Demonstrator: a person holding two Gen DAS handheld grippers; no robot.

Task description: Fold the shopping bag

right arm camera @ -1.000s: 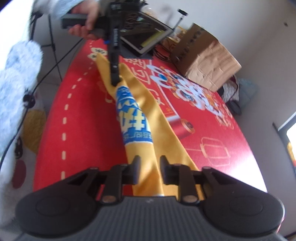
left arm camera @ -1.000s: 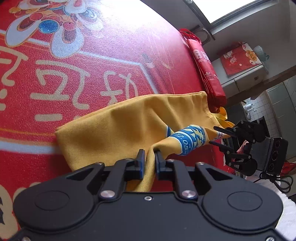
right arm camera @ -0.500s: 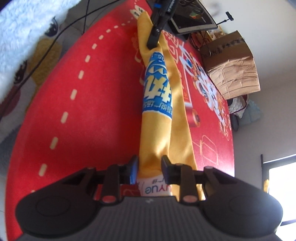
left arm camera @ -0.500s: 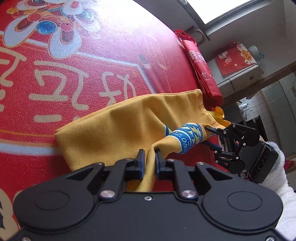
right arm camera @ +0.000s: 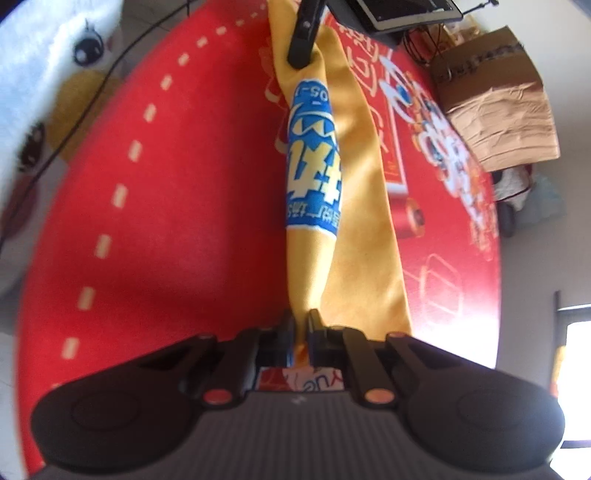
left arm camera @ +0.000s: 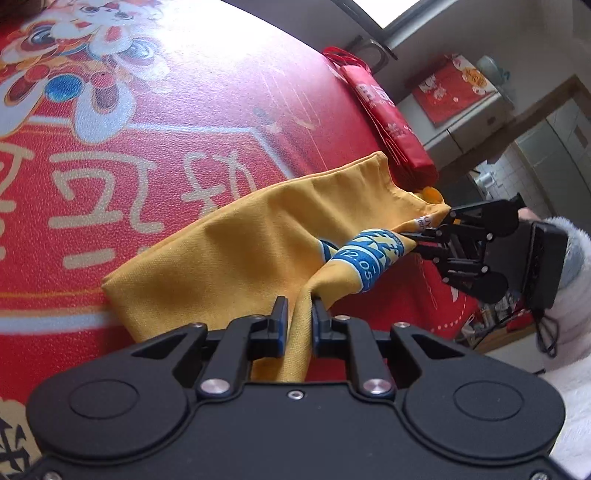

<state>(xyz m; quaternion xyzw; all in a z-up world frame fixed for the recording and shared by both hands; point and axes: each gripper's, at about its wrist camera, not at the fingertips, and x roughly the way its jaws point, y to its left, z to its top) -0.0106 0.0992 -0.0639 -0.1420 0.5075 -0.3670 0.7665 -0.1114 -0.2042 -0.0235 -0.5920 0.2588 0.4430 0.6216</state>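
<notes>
A yellow shopping bag (left arm camera: 236, 236) with a blue print lies partly on the red tablecloth (left arm camera: 147, 155), and its near fold is lifted into a taut band (right arm camera: 314, 173) between both grippers. My left gripper (left arm camera: 298, 312) is shut on one end of that fold and shows as a dark bar (right arm camera: 303, 40) in the right wrist view. My right gripper (right arm camera: 300, 323) is closing its jaws on the other end, and the fabric is pinched between its pads. In the left wrist view the right gripper (left arm camera: 424, 236) grips the bag's printed corner.
A folded red bag (left arm camera: 384, 118) lies at the table's far edge beyond the yellow one. A crumpled cardboard box (right arm camera: 498, 96) and a screen (right arm camera: 406, 11) sit at the table's other end. A fluffy white sleeve (left arm camera: 569, 291) holds the right gripper.
The right gripper's jaws have narrowed onto the bag's end and the gripper has rolled. The printed fold now runs straighter between the grippers. The left gripper has kept its grip.
</notes>
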